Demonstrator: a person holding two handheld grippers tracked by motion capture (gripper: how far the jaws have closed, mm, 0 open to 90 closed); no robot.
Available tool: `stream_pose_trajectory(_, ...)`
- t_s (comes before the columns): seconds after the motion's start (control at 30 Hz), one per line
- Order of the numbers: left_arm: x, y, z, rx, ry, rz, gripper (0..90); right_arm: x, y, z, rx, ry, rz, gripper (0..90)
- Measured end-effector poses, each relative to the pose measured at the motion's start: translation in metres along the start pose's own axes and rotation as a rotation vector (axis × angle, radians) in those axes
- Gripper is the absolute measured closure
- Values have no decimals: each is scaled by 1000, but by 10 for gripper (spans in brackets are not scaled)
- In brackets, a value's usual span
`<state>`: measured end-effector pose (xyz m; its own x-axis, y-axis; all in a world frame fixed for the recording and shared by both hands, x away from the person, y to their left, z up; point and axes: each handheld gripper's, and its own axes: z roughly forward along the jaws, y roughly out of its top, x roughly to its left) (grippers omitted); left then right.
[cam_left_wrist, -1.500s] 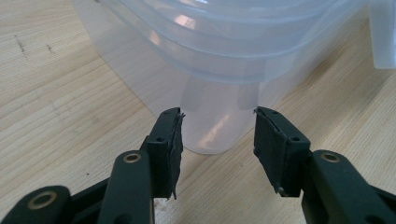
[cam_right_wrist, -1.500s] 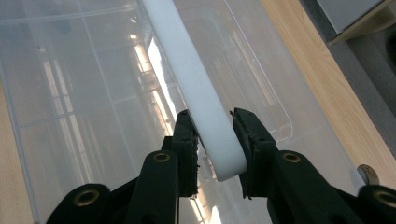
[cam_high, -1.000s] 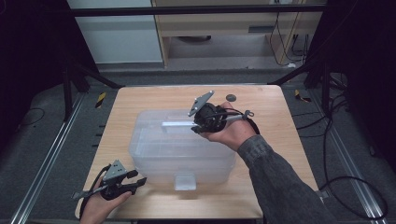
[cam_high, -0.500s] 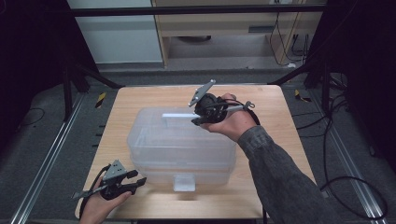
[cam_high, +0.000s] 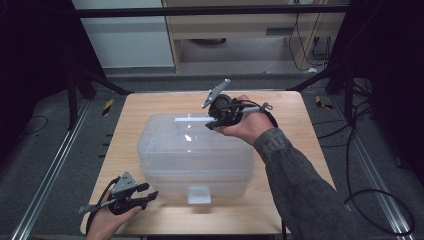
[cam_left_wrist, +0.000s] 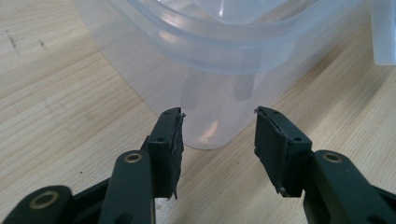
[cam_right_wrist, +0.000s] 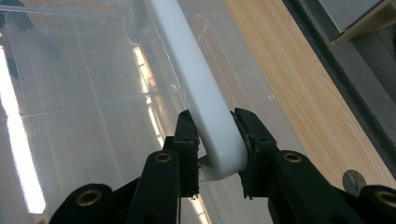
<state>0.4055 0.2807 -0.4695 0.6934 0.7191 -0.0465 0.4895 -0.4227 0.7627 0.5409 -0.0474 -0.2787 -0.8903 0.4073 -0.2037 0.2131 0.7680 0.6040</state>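
Wooden tabletop (cam_high: 150, 107) under dim lab light, dark floor and cabling around it; a clear plastic storage box (cam_high: 195, 150) with lid sits mid-table. Right gripper (cam_high: 212, 120) is at the box's far side, jaws clamped on the white carry handle (cam_right_wrist: 205, 107) on the lid. Seen along that gripper's own jaws, the pads (cam_right_wrist: 187, 135) press either side of the handle right at its near bend, and the bar's long axis runs straight away from the jaws, up and slightly leftward across the lid. So the grip is at one end of the handle, not its middle; judgement: any lift from here will pivot the handle about its hinges rather than raise the box level. Left gripper (cam_high: 145, 196) rests low at the table's near-left corner, jaws partly open and empty, pointing at the box's near corner (cam_left_wrist: 210, 126), close but not touching. Front latch (cam_high: 198, 194) lies to its right. Right hand is clearly the nearer one to the handle.
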Motion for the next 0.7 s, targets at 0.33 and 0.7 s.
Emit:
stream_pose_trajectory(0.33, 3, -4, -10, -22, 25, -11, 431, -1, 0, -1, -4, 5, 6, 713)
stream_pose_trajectory(0.7, 10, -6, -20, -62, 54, -48, 391, -10, 3, -4, -12, -4, 25, 705)
